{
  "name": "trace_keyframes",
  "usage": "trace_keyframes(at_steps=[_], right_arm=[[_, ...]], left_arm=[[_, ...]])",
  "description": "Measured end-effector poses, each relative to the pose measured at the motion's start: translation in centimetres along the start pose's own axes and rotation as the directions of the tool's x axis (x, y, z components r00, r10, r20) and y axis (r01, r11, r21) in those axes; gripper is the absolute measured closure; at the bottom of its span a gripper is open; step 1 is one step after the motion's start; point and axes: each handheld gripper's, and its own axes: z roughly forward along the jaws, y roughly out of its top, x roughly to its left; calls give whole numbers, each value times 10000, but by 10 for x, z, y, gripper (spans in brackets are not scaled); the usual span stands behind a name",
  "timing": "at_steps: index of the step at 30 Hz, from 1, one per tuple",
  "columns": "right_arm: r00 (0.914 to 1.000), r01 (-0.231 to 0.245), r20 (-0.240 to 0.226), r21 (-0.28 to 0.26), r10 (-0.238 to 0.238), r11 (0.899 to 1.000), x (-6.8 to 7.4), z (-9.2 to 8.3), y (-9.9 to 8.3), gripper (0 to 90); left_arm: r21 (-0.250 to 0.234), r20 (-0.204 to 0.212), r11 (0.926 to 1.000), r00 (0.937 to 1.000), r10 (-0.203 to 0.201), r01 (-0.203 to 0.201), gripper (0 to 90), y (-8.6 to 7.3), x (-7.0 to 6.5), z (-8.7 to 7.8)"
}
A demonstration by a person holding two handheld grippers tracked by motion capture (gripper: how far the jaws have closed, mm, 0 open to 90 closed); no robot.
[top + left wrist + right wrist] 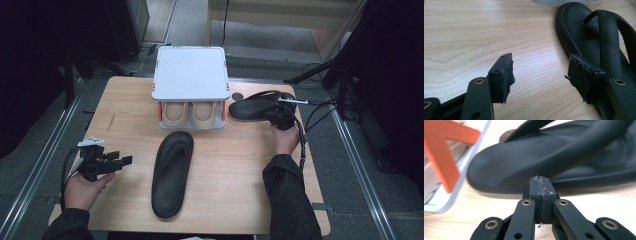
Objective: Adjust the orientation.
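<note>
High view gives us the pale wooden table (125, 107), then the grey two-tier shoe rack (190, 75) holding beige shoes. One matte black rubber sandal (172, 172) lies mid-table; the second sandal (255, 106) sits beside the rack. We judge stowing is underway: our right gripper (541, 185), jaws pressed together empty, nudges it, and must part to grasp next. Our left gripper (541, 75) waits wide open.
</note>
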Motion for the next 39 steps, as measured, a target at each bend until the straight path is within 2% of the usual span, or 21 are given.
trace_keyframes(at_steps=[6, 11, 16, 27, 28, 29, 31, 39], right_arm=[[9993, 187, -314, 2, -187, 9998, 18, 0, 2, 900], [9977, 602, -312, 60, -600, 9982, 36, 6, 4, 900], [9969, 635, -478, 179, -626, 9978, 45, 15, 7, 900], [9966, 660, -495, 3, -659, 9978, 61, 37, 6, 900], [9968, 704, -382, 37, -702, 9975, 62, 39, 7, 900], [9972, 721, -247, 324, -713, 9969, 63, 42, 8, 900], [9966, 820, -131, 441, -815, 9957, 63, 47, 7, 900], [9967, 743, -356, 556, -724, 9957, 60, 45, 6, 900]], left_arm=[[40, 25, 10000, 10000, -26, 26, 373, 0, 0, 1], [138, -35, 9999, 10000, -2, 3, 373, -1, 0, 1], [218, -86, 9998, 10000, -19, 21, 372, -4, 1, 1], [80, -245, 9998, 9995, -192, 194, 374, -9, 5, -5], [84, -263, 9998, 9995, -184, 187, 374, -10, 6, -5], [77, -259, 9997, 9994, -233, 235, 374, -10, 6, -5], [135, -277, 9997, 9994, -210, 214, 374, -10, 7, -6], [172, -253, 9996, 9994, -229, 233, 374, -10, 8, -5]])
